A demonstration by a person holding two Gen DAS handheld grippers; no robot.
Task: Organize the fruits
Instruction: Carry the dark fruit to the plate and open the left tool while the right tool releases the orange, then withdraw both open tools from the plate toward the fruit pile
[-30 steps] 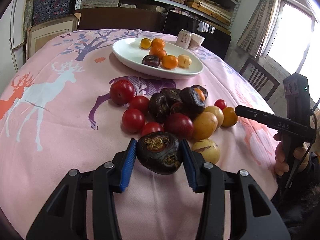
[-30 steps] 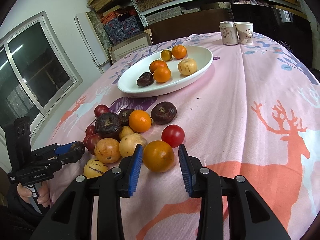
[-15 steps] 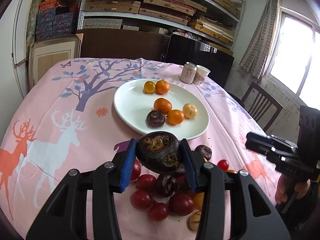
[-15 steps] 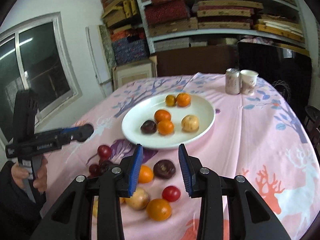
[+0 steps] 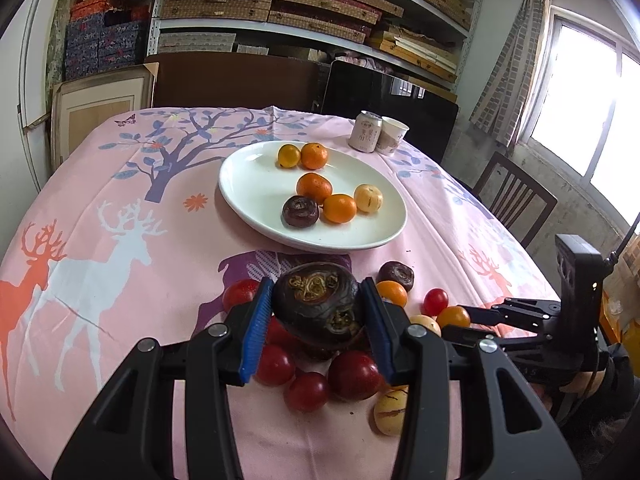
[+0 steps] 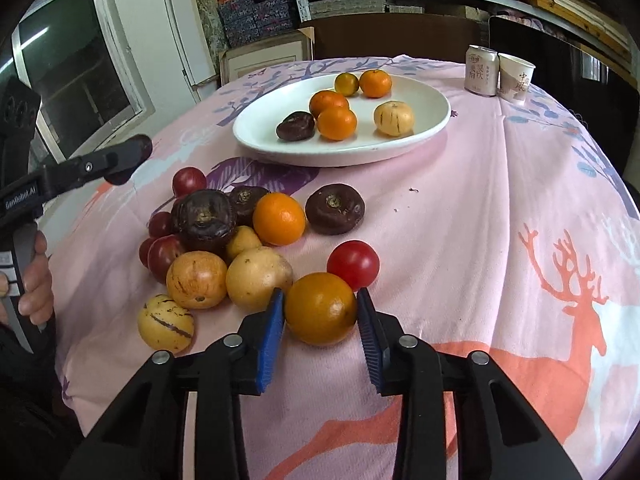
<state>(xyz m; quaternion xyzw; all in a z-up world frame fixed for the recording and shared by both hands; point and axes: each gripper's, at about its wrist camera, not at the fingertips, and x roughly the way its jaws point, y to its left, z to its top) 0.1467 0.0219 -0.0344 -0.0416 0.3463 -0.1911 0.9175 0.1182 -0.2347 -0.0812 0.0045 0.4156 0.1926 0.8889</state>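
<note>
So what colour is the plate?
White, plain. The plate shows best in the right wrist view.

Left wrist view looks down from above the fruit pile (image 5: 320,344), plate (image 5: 256,196) at centre frame. Right wrist view sits lower, close on the pile (image 6: 240,252). Both share plate (image 6: 260,132), can (image 5: 365,131).

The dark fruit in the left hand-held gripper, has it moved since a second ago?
Yes. The dark fruit has lifted off the tablecloth and moved toward the white plate.
</note>
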